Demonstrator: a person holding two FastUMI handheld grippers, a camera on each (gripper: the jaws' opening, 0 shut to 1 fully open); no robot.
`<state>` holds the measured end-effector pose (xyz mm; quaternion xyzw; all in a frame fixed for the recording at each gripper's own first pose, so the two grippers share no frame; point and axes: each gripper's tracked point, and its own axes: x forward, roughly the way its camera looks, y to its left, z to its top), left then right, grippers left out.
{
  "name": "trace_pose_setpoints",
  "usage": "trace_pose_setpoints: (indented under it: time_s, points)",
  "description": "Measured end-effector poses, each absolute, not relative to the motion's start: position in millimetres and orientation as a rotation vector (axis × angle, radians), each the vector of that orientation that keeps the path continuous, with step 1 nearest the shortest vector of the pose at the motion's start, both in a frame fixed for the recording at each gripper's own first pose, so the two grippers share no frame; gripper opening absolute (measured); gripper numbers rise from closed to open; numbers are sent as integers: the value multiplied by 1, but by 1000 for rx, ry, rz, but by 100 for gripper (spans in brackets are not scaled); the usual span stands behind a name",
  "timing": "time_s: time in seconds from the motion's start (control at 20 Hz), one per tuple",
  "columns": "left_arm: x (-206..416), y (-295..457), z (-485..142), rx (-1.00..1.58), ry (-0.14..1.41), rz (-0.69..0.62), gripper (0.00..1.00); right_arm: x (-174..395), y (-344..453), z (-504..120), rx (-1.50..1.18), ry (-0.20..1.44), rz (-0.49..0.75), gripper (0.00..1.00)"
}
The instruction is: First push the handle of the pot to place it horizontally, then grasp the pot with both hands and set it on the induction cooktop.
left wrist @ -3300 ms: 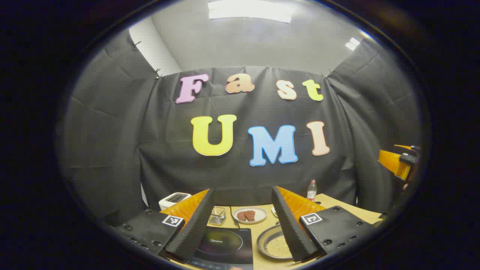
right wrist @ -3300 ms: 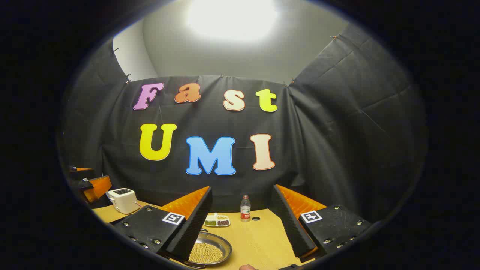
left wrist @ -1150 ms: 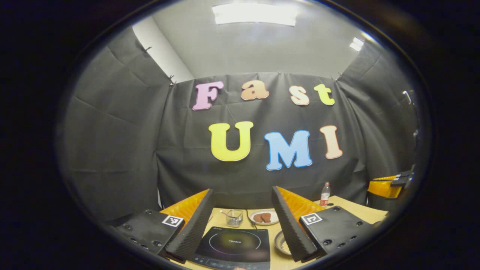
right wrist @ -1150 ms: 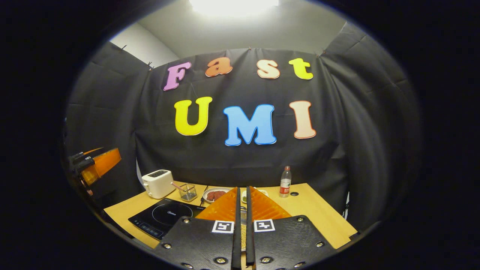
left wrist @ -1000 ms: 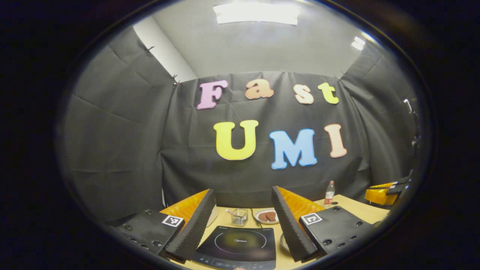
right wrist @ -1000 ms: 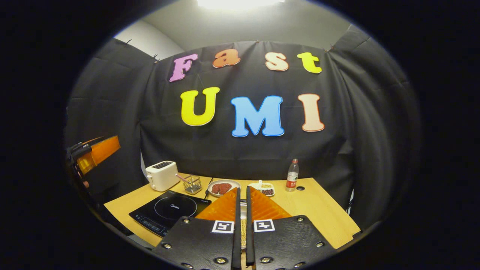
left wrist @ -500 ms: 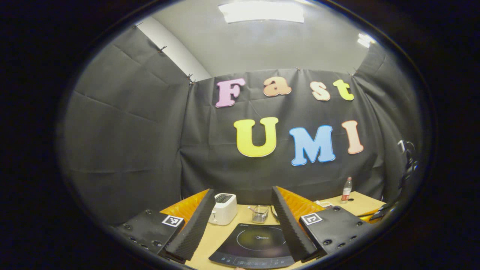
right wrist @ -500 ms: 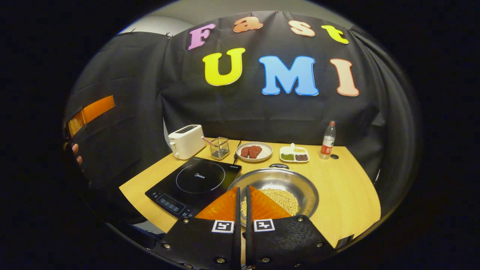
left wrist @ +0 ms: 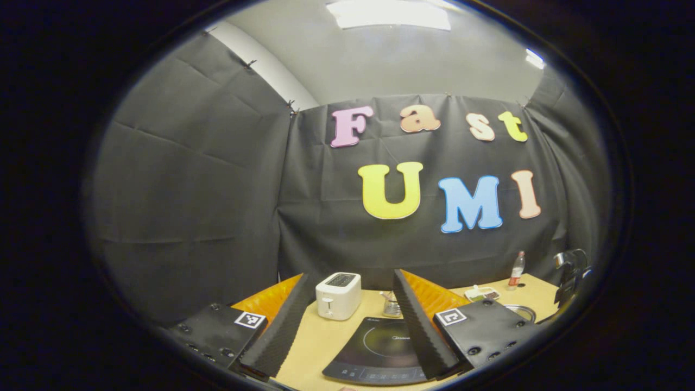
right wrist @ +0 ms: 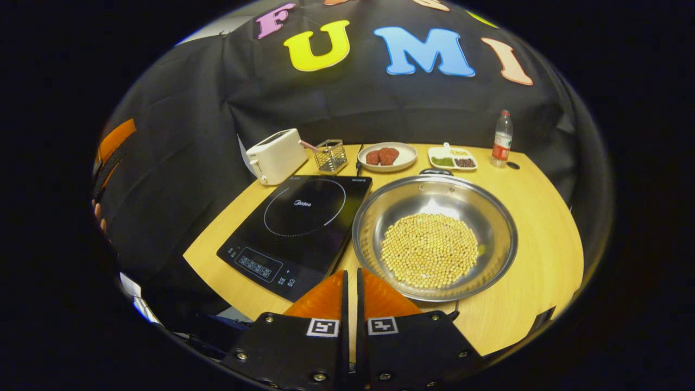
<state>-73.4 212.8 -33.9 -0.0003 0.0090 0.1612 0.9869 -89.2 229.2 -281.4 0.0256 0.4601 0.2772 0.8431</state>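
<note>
A steel pot [right wrist: 434, 244] holding pale beans sits on the wooden table, just right of the black induction cooktop [right wrist: 304, 228]. A dark handle [right wrist: 436, 171] shows at the pot's far rim. My right gripper [right wrist: 351, 274] is shut with nothing in it and hovers above the table's near edge, close to the pot's near-left rim. My left gripper [left wrist: 350, 275] is open and empty. It is held over the cooktop [left wrist: 380, 350], and the pot's rim [left wrist: 520, 311] shows to its right. At the far left of the right gripper view the left gripper [right wrist: 111, 146] appears off the table.
Along the back of the table stand a white toaster [right wrist: 276, 156], a wire basket [right wrist: 330, 155], a plate of meat [right wrist: 387, 156], a small dish of beans [right wrist: 453, 158] and a bottle [right wrist: 502, 138]. The toaster [left wrist: 339, 295] shows between my left fingers.
My right gripper went from open to shut, then rose and tilted down over the table. My left gripper swung left, from the pot and plate toward the toaster, and stayed open.
</note>
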Motion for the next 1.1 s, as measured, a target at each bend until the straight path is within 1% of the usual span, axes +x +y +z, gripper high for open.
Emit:
trace_pose_setpoints:
  time_s: [0.05,0.15,0.2,0.35,0.6,0.65,0.7,0.75,1.1]
  points:
    - [-74,217,-35,-5,21,324,100,-92,229,-290,60,1005,575,5]
    - [-72,226,-37,-9,21,322,94,-94,232,-306,62,1053,557,5]
    - [-71,228,-38,-9,19,318,100,-95,231,-314,57,1077,544,5]
    - [-68,231,-45,-19,24,298,100,-98,222,-331,33,1130,488,5]
    - [-61,228,-50,-37,32,263,100,-100,201,-340,37,1170,399,6]
    - [-59,224,-52,-39,32,256,100,-102,198,-341,52,1179,390,6]
    - [-57,221,-52,-41,32,249,100,-101,196,-340,72,1178,384,2]
    - [-55,215,-54,-42,34,241,100,-101,193,-340,81,1178,376,1]
    - [-23,155,-56,-48,60,176,100,-90,158,-337,69,1188,365,1]
